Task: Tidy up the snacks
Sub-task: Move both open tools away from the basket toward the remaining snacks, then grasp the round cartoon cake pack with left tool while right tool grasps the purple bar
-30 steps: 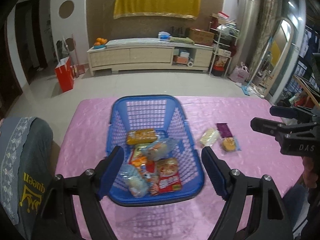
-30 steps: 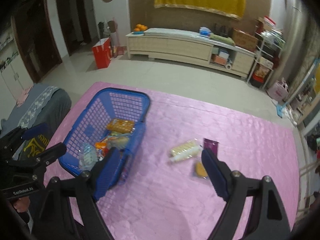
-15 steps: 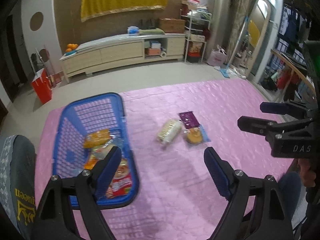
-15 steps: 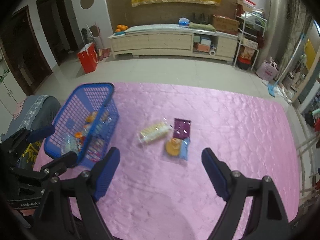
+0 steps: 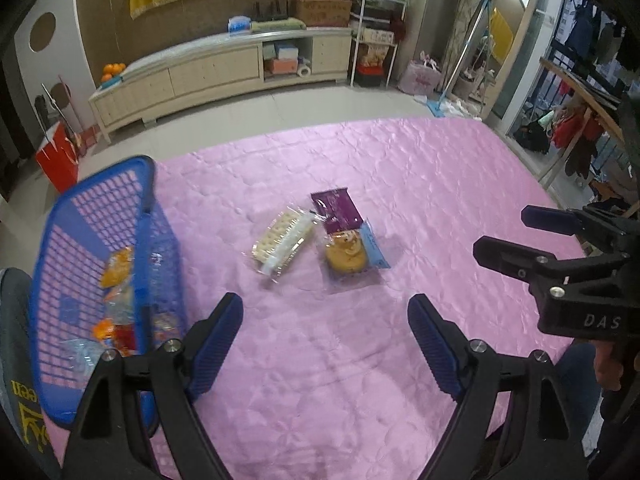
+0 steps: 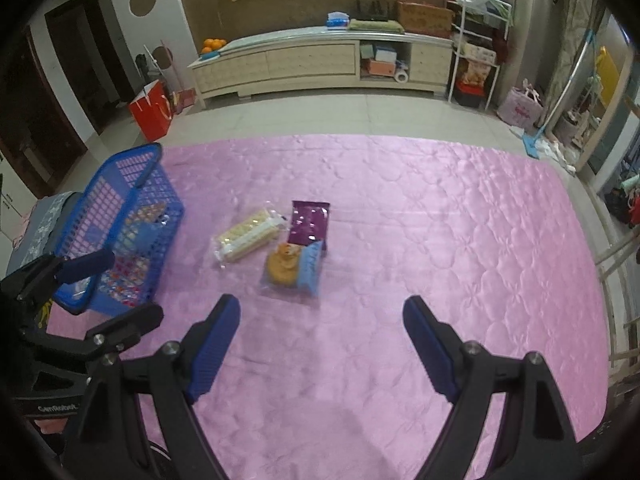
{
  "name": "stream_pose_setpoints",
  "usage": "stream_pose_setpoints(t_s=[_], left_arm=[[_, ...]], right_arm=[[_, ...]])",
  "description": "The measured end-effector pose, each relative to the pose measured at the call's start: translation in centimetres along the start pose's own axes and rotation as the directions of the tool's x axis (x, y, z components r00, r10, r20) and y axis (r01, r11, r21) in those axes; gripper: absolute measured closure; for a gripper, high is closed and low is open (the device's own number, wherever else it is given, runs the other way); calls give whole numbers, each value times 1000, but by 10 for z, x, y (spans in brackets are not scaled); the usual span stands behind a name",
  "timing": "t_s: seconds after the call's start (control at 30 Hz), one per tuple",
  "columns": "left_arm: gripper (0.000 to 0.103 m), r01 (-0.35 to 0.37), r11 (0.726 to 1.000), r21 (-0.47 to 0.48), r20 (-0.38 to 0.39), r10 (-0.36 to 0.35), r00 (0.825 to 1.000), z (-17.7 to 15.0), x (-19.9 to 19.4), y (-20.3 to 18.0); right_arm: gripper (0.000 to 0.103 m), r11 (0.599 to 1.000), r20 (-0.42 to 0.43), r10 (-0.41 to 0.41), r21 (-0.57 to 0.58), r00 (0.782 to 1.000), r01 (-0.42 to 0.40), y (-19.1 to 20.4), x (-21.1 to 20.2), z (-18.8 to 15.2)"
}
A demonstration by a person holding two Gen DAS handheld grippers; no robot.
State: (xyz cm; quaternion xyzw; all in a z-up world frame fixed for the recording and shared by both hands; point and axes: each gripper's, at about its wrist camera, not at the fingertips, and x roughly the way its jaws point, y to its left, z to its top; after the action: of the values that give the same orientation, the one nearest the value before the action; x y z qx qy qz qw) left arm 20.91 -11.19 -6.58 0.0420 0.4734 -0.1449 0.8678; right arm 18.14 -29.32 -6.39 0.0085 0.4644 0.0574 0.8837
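Three snacks lie together on the pink quilted cloth (image 5: 420,184): a clear pack of pale biscuits (image 5: 282,242) (image 6: 248,236), a purple packet (image 5: 338,210) (image 6: 309,222), and a bagged round pastry with a blue label (image 5: 348,256) (image 6: 290,266). A blue plastic basket (image 5: 100,200) (image 6: 116,184) with several snacks inside stands at the left. My left gripper (image 5: 325,322) hangs open above the cloth, short of the three snacks, nothing between its fingers. My right gripper (image 6: 321,324) is open too, just short of the pastry. Each gripper shows at the edge of the other's view.
The cloth stretches bare to the right and toward me. A grey cushion with yellow lettering (image 5: 16,400) sits beside the basket. Beyond the cloth are tiled floor, a long low cabinet (image 6: 320,64), a red bag (image 6: 152,110) and shelves at the far right.
Both views have swung right and dropped closer: the basket slid from centre to the left edge, and the three loose snacks now sit ahead of both open grippers.
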Motion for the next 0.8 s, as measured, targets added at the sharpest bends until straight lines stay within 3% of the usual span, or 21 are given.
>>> stream_pose_setpoints(t_s=[0.1,0.5,0.67,0.8], left_arm=[[20,13,1000,2,-18,-13,1000,2,19,-2],[20,36,999,-34,-97,-39,995,14,89,-2],[20,45,997,-65,-113,-52,992,23,111,-1],[20,21,998,-51,-129,-27,991,27,131,-3]], right_arm=[[16,998,14,-45,-32,999,46,-6,10,-2],[16,999,-14,-37,14,999,37,-38,72,2],[16,994,28,-104,-16,994,105,-40,85,1],[16,995,26,-95,-27,995,96,-45,97,-3]])
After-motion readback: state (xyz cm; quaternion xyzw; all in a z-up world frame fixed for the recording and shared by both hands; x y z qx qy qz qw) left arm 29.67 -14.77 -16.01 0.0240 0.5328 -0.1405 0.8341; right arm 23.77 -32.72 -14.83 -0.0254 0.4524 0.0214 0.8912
